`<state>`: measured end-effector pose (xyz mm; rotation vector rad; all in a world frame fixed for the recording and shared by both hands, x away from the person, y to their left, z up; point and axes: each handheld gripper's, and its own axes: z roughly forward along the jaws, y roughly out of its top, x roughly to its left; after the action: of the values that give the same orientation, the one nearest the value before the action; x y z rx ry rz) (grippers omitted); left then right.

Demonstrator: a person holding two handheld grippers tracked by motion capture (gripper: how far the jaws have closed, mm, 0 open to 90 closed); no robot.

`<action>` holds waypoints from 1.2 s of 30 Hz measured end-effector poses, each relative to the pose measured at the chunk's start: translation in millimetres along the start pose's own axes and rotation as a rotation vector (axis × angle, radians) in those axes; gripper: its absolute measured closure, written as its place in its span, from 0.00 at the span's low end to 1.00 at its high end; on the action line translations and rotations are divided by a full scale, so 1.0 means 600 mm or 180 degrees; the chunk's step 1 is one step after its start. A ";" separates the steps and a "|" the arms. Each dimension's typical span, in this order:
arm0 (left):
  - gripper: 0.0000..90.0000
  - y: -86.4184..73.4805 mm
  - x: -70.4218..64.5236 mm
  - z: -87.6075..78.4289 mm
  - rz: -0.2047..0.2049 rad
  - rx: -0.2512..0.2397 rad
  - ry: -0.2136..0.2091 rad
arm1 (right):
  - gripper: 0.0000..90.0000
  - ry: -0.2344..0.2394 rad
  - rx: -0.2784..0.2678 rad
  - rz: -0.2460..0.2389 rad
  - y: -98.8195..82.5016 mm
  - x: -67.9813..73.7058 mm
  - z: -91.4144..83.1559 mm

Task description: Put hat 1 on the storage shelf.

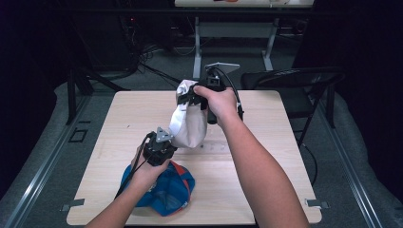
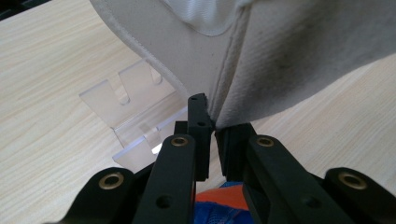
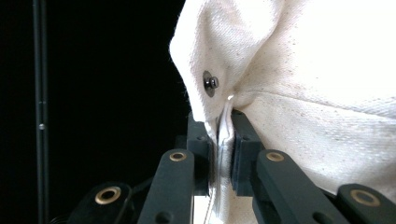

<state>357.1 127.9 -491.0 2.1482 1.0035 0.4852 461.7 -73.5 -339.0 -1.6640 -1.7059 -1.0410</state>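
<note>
A: A pale wooden table [image 1: 119,123] is standing in a dark room. What is hanging above it?

B: An off-white canvas cap [image 1: 190,123], stitched, with a metal snap. The right gripper [image 3: 223,140] is pinching its upper edge; the left gripper [image 2: 214,135] is clamping its lower edge.

A: And beneath?

B: A blue-orange cap [image 1: 166,190] and a clear stand [image 2: 133,105] are lying on the table.

A: Item?
B: Cream canvas cap [image 1: 189,124], white lining, dark metal snap stud [image 3: 210,84] on one fold

A: State?
B: Crumpled, hanging upright, lifted off the tabletop

A: Location?
B: Above the tabletop's middle, nearer the far edge; lower hem pinched at the bottom, upper fold pinched at the top
</note>
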 end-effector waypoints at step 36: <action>0.95 -0.038 0.027 0.034 -0.0405 0.0208 -0.0203 | 0.91 -0.0352 0.0048 0.0046 -0.005 -0.046 0.030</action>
<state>367.7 141.5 -521.0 2.1272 1.1257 0.3251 463.7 -74.5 -371.7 -1.7508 -1.7643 -0.9427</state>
